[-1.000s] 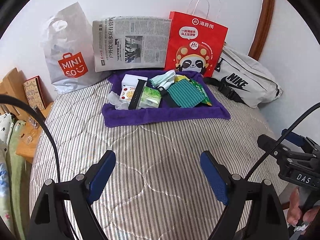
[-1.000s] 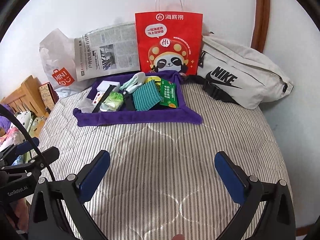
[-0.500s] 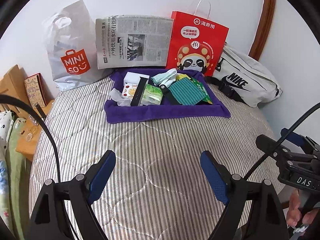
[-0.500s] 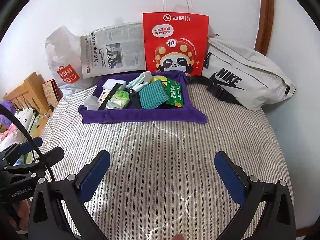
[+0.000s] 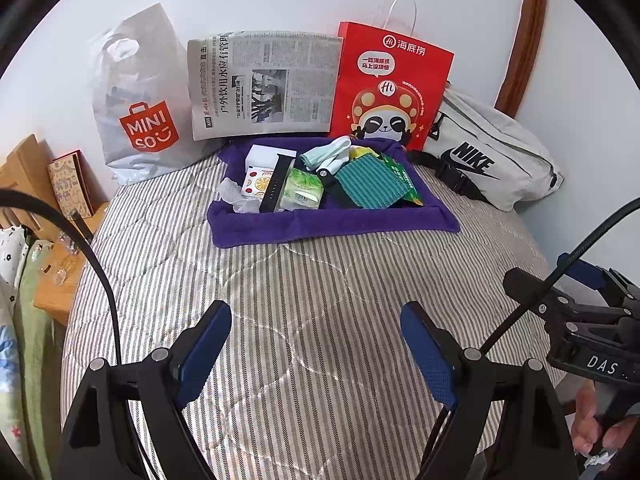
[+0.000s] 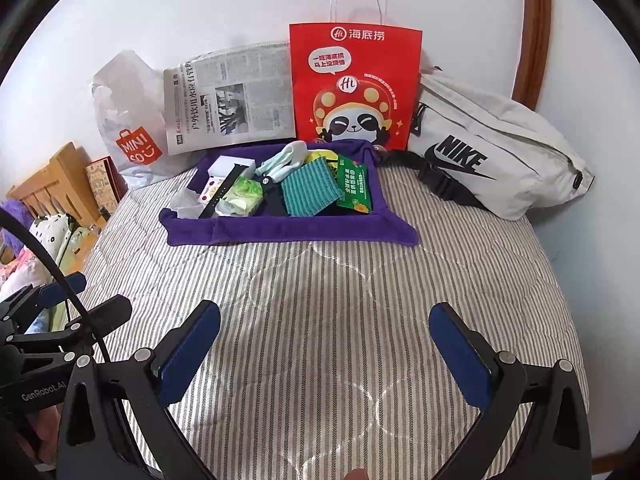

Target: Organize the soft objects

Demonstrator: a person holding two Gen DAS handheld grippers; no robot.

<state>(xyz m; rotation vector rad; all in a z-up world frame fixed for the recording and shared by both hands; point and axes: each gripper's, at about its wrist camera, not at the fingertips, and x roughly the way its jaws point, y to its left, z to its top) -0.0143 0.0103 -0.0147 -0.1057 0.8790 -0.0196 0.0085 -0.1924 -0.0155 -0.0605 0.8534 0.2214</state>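
A purple towel (image 5: 320, 224) (image 6: 280, 234) lies on the striped bed by the wall, with small items piled on it: a teal striped cloth (image 5: 370, 188) (image 6: 308, 194), a pale sock (image 5: 326, 154) (image 6: 280, 160), a green tissue pack (image 5: 302, 194) (image 6: 240, 200), a black strap (image 5: 276, 184), a white box (image 5: 262, 156) and a green packet (image 6: 354, 190). My left gripper (image 5: 316, 348) is open and empty, well short of the towel. My right gripper (image 6: 324, 352) is open and empty, also over the bare bed.
Against the wall stand a Miniso plastic bag (image 5: 140, 100), a newspaper (image 5: 264, 84), a red paper bag (image 5: 390, 88) and a white Nike bag (image 5: 488, 156). A wooden bedside stand (image 5: 52, 220) and bedding lie at the left. The striped bed (image 6: 360, 300) stretches toward me.
Both grippers have moved slightly forward toward the towel and tilted up a little; their jaws stay open and nothing on the bed has shifted.
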